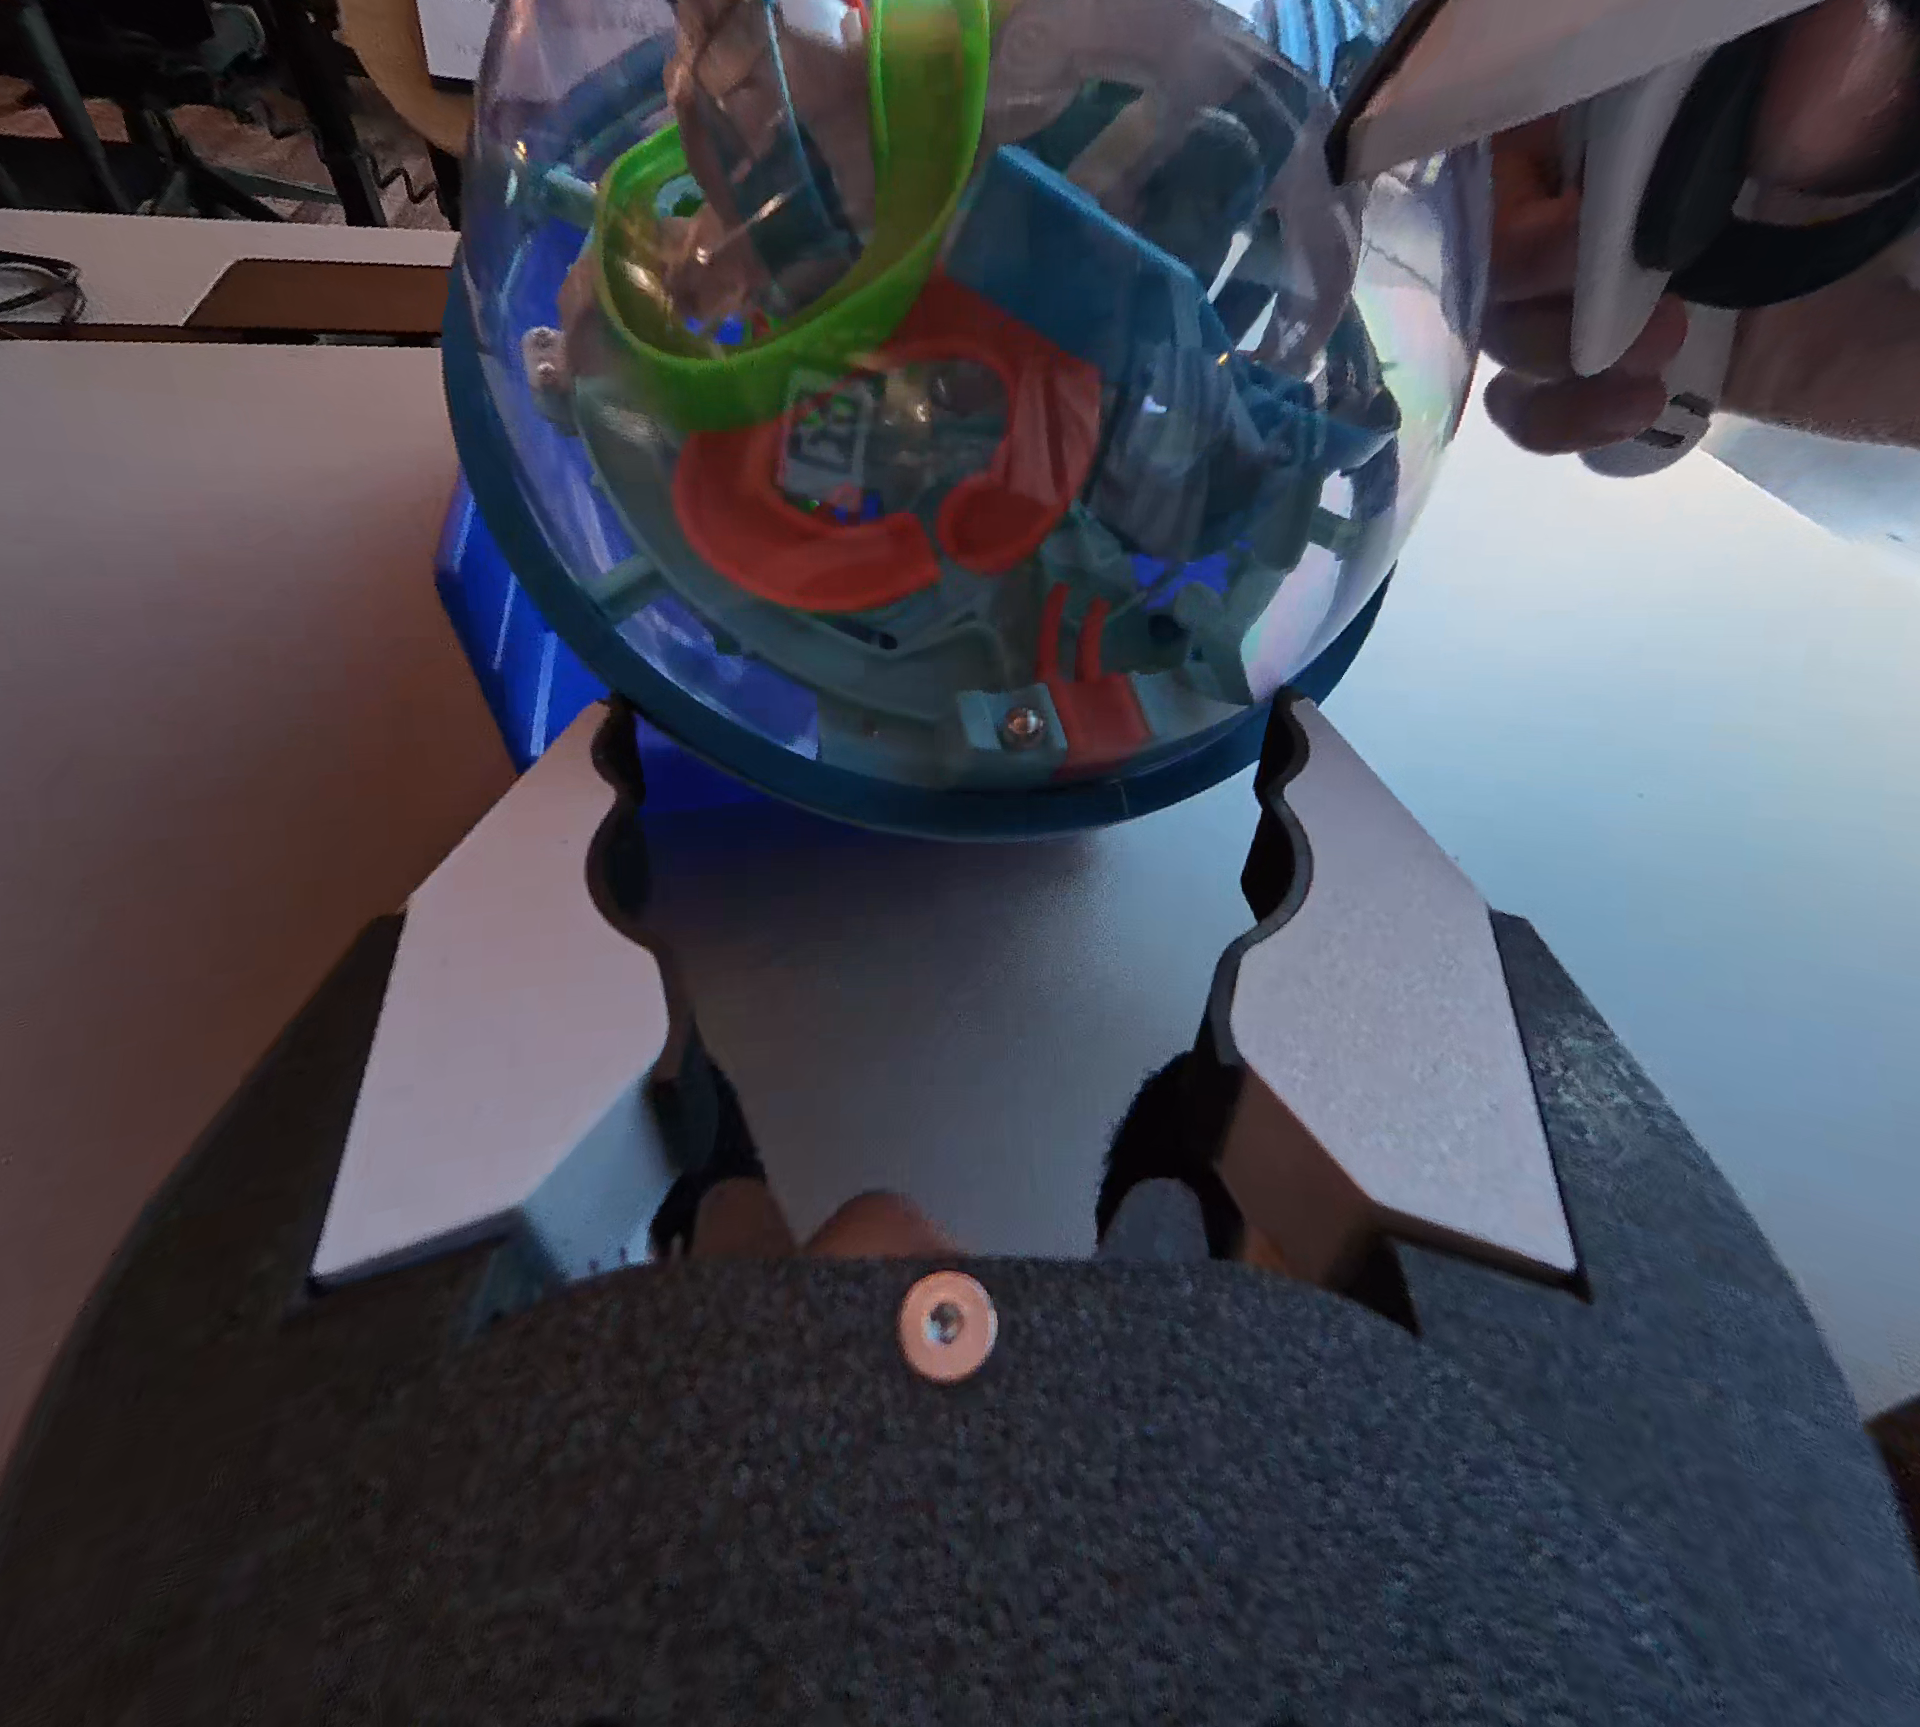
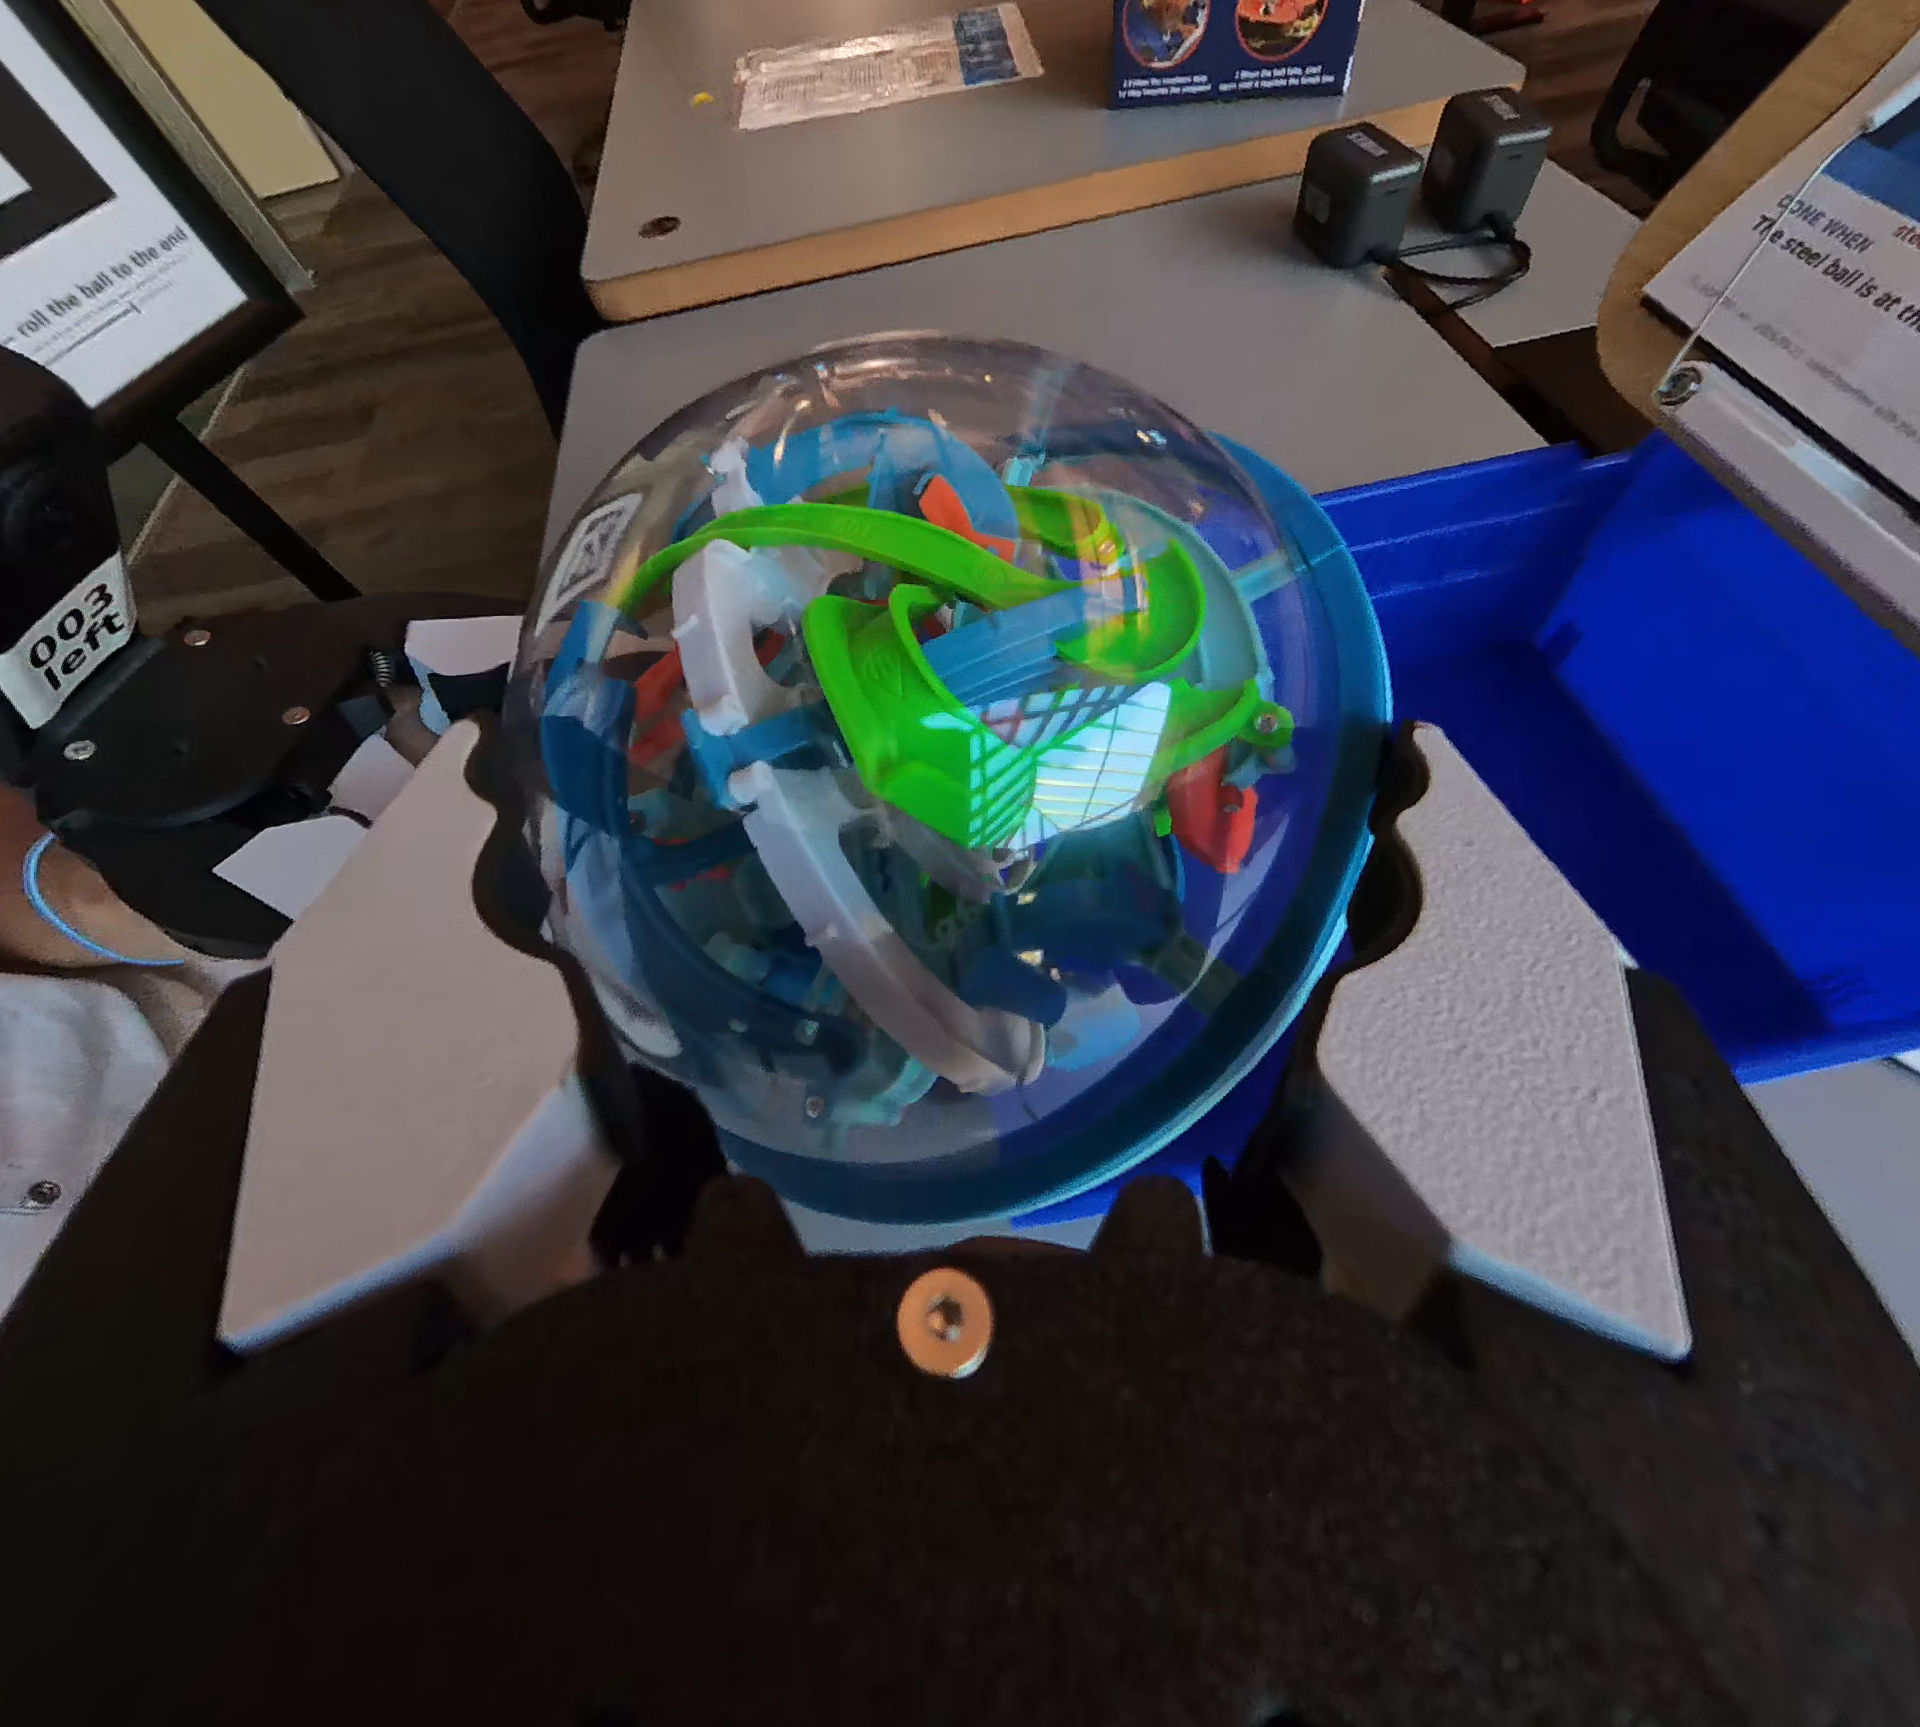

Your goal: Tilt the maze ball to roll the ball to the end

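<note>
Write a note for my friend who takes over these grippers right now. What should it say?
Right gripper: clamped on both sides of the maze ball, holding it tilted over the table by the blue bin.
Left gripper: wide apart, tips at the blue rim; can't tell if it presses.
Steel ball: in a small pocket near the rim.
Done: maze picked up.
Left: keep tilting; can't tell how far the end is.

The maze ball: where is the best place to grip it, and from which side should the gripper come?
Probably grip the maze ball across its widest part, pads on opposite sides near the blue rim, coming from above as the right gripper does; the smooth dome offers no handle.
</note>
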